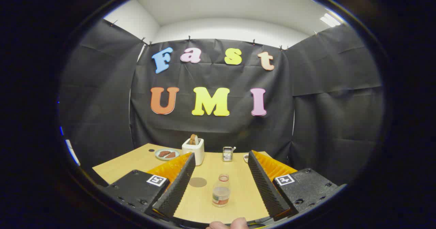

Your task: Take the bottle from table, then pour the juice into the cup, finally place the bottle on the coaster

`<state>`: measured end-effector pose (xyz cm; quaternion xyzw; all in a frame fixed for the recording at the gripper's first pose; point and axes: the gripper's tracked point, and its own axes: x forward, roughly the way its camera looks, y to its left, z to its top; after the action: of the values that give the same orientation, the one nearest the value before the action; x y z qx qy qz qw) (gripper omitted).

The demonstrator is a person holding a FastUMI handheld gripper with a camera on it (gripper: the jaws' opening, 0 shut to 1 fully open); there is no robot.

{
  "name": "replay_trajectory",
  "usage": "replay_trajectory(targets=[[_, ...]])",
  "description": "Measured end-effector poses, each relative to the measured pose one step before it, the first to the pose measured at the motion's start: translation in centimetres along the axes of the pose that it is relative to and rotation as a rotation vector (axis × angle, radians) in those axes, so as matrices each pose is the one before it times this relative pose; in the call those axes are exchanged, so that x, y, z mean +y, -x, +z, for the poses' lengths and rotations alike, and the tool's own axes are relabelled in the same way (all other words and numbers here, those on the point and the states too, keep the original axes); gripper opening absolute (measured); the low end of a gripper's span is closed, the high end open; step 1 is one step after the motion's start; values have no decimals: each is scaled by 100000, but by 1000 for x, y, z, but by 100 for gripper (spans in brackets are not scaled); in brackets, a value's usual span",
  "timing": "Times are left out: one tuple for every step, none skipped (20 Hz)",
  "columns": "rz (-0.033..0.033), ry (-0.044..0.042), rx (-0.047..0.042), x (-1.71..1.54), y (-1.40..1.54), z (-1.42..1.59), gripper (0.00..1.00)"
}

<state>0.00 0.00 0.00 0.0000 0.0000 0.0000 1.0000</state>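
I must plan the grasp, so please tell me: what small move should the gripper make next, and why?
Probably ease straight forward, fingers kept wide. The gripper is open and the bottle stands upright on the table between the fingers, touching neither, so closing may be premature. The coaster lies beside it.

Gripper (221,169) — fingers wide apart

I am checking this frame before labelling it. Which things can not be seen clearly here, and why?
- Small dish, gripper view: mostly hidden behind one finger of the open tongs.
- Metal cup: too small to tell its contents.
- Plate beside the toaster: the brown food is too small to name.
- Bottle, standing between the fingers: liquid level unclear through the clear wall.
- Coaster: material unclear.
- Hand: cut off by the edge.
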Motion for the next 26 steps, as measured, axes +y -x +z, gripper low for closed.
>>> replay_trajectory(targets=[[-83,85,-67,14,35,-46,100],[-49,55,-250,15,34,124,100],[-29,254,-144,-6,96,36,100],[-153,64,-305,-20,25,143,100],[-160,130,-22,-101,10,-21,100],[-15,82,-15,22,27,69,100],[-118,-8,83,-33,110,-31,100],[-88,-95,-189,6,114,107,100],[-131,-128,-48,-52,94,-9,100],[-23,-62,72,17,105,47,100],[-32,48,-124,7,82,-44,100],[-191,32,48,-78,19,67,100],[158,-163,30,30,56,-97,100],[168,-383,7,16,30,61,100],[305,-339,109,123,-6,-32,100],[216,-136,24,17,29,86,100],[46,-14,-31,-26,-107,-45,100],[65,96,-81,-8,3,42,100],[-93,60,-178,-11,101,-38,100],[7,64,-45,-4,-13,-3,100],[36,196,188,33,-11,-219,100],[117,69,137,56,-41,19,100],[211,-116,149,-43,46,-113,100],[253,-360,-32,17,-10,90,100],[23,-247,73,27,-16,3,100],[233,10,154,46,-36,22,100]])
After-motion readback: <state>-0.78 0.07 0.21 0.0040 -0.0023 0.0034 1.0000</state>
